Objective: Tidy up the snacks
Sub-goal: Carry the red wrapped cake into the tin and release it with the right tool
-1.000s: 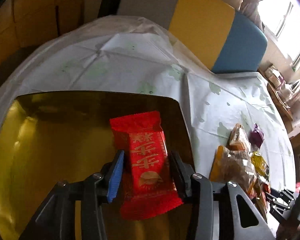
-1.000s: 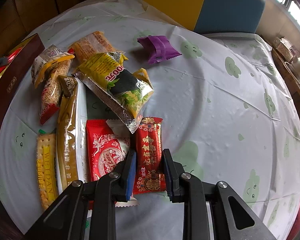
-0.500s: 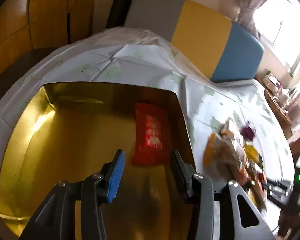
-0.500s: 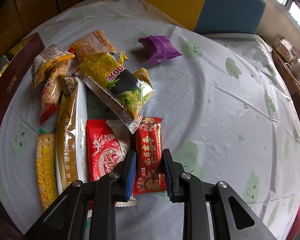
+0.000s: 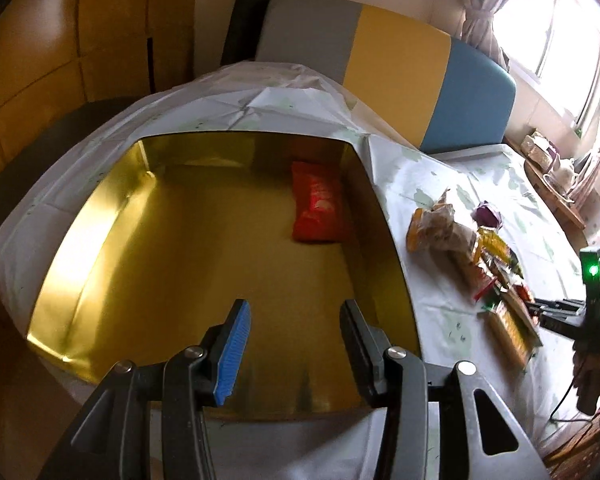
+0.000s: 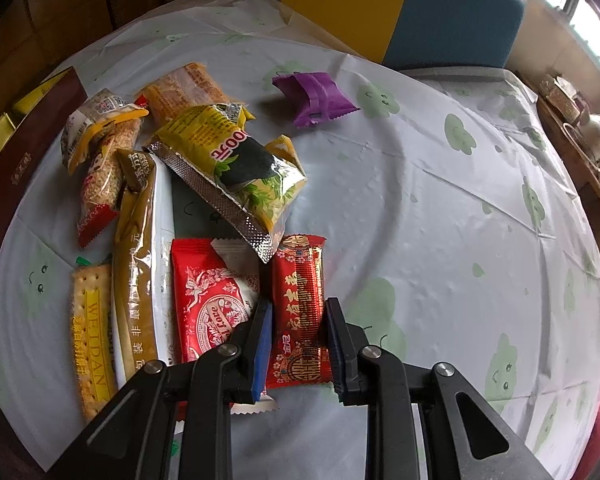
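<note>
In the left wrist view a gold tray (image 5: 100, 208) holds one red snack packet (image 5: 318, 208) near its far right wall. My left gripper (image 5: 294, 330) is open and empty, raised above the tray's near end, well back from the packet. In the right wrist view my right gripper (image 6: 298, 330) has its jaws around a red and gold snack packet (image 6: 300, 300) lying on the tablecloth; the pads sit against its sides. A pile of snack packets lies to the left, among them a red and white one (image 6: 210, 304) and a yellow one (image 6: 236, 160).
A purple packet (image 6: 314, 98) lies apart at the back. A dark red box side (image 6: 16, 168) stands at the left table edge. A tricolour chair back (image 5: 400, 80) is behind the table. The right gripper's body shows in the left wrist view (image 5: 594, 320).
My left gripper has let go of the red packet in the tray and pulled back and up. My right gripper has stayed put around the red and gold packet.
</note>
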The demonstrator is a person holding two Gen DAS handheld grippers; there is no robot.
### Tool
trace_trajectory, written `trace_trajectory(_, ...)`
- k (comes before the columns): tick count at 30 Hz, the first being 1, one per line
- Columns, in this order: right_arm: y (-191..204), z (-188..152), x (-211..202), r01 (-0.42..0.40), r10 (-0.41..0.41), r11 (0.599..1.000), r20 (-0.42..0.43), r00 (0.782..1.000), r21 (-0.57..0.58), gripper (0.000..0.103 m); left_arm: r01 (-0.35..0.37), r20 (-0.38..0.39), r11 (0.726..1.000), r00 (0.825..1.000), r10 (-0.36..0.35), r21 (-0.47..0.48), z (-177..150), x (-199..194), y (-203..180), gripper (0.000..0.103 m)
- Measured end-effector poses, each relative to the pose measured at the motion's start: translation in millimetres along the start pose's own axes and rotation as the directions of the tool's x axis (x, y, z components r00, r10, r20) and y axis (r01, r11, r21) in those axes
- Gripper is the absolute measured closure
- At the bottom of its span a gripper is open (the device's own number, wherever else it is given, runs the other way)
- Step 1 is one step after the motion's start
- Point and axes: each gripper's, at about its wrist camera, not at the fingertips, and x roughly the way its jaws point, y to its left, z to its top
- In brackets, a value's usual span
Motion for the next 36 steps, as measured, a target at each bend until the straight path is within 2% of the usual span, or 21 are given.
trace_trajectory(5, -9, 0, -1, -0.027, 0.028, 0.999, -0.022, 0.999, 0.045, 0.078, -0.014, 0.004, 0.999, 1.000, 0.014, -0.042, -12, -6, 19, 0.056)
trace_trajectory(10, -28, -6, -11, -0.029, 0.037, 0.988, -0.047, 0.998, 0.155, 0.080, -0.031, 0.014, 0.996, 0.999, 0.032, -0.085, -16, -10, 39, 0.056)
trace_trajectory(14, -38, -10, -33, -0.020, 0.023, 0.980, -0.009, 1.000, 0.199, 0.080, -0.032, 0.019, 0.994, 0.999, 0.034, -0.109, -18, -10, 46, 0.056)
trace_trajectory(18, -30, -10, -47, -0.079, 0.076, 0.972, 0.022, 0.997, 0.222, 0.080, -0.048, 0.022, 0.993, 0.998, 0.051, -0.107, -18, -11, 48, 0.056)
trace_trajectory(22, 15, 4, -60, -0.135, 0.128, 0.980, 0.061, 0.990, 0.143, 0.080, -0.066, 0.023, 0.991, 0.997, 0.069, -0.114, -19, -12, 53, 0.056)
trace_trajectory(25, 59, 15, -74, -0.221, 0.214, 0.973, 0.099, 0.972, 0.071, 0.080, -0.075, 0.027, 0.990, 0.997, 0.079, -0.121, -21, -13, 57, 0.056)
trace_trajectory(29, 119, 39, -89, -0.333, 0.332, 0.943, 0.133, 0.934, -0.011, 0.080, -0.080, 0.023, 0.988, 0.996, 0.084, -0.134, -23, -14, 62, 0.056)
trace_trajectory(32, 168, 55, -100, -0.427, 0.433, 0.901, 0.144, 0.890, -0.073, 0.080, -0.079, 0.031, 0.987, 0.996, 0.084, -0.142, -24, -17, 65, 0.056)
trace_trajectory(34, 197, 63, -100, -0.454, 0.465, 0.885, 0.138, 0.874, -0.103, 0.080, -0.079, 0.033, 0.987, 0.996, 0.084, -0.142, -25, -19, 66, 0.056)
trace_trajectory(36, 224, 71, -92, -0.473, 0.484, 0.874, 0.111, 0.868, -0.113, 0.078, -0.077, 0.027, 0.986, 0.996, 0.082, -0.147, -26, -18, 68, 0.056)
